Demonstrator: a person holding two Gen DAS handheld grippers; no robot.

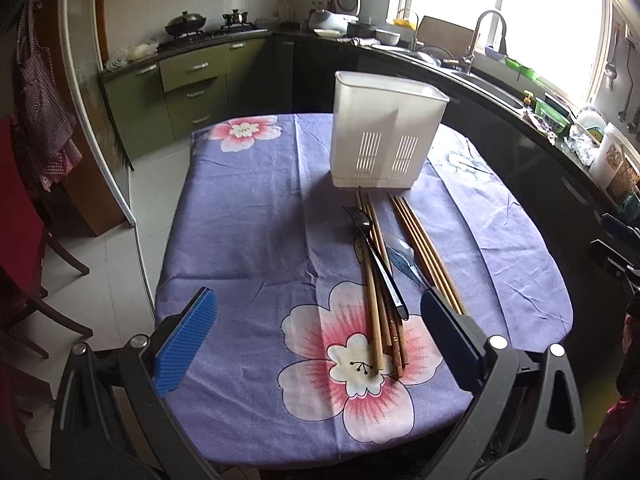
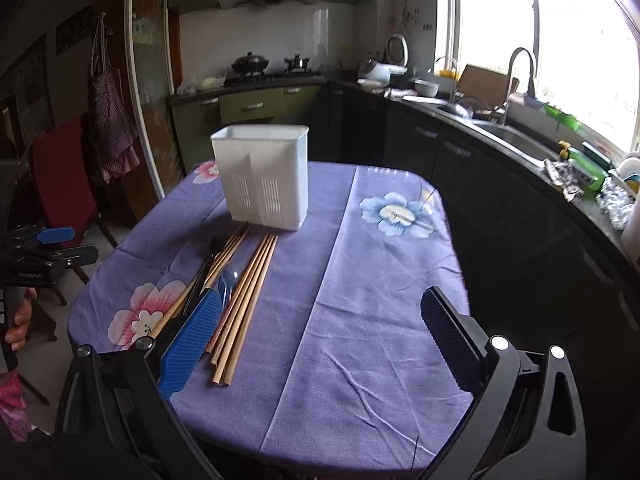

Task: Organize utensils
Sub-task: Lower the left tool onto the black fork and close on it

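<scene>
1. Nearest us in the left wrist view, our left gripper (image 1: 316, 344) hangs above the near end of the table with its two fingers spread wide and nothing between them; one blue pad (image 1: 186, 344) faces us.
2. Between those fingers we see the floral tablecloth (image 1: 248, 240) and the near ends of the chopsticks (image 1: 376, 312).
3. Across that bundle lies a dark fork (image 1: 374, 256), tines toward the white utensil holder (image 1: 386, 140), which stands upright just beyond the far tips.
4. We see a second set of chopsticks (image 1: 424, 248) lying just beside the first, with a translucent spoon (image 1: 404, 254) between them.
5. Our right gripper (image 2: 320, 340) is likewise spread and empty, over bare cloth to the right of the utensils.
6. Only the right wrist view shows the blue flower (image 2: 396, 210) on the cloth and a hand (image 2: 18, 320) at the left edge.
</scene>
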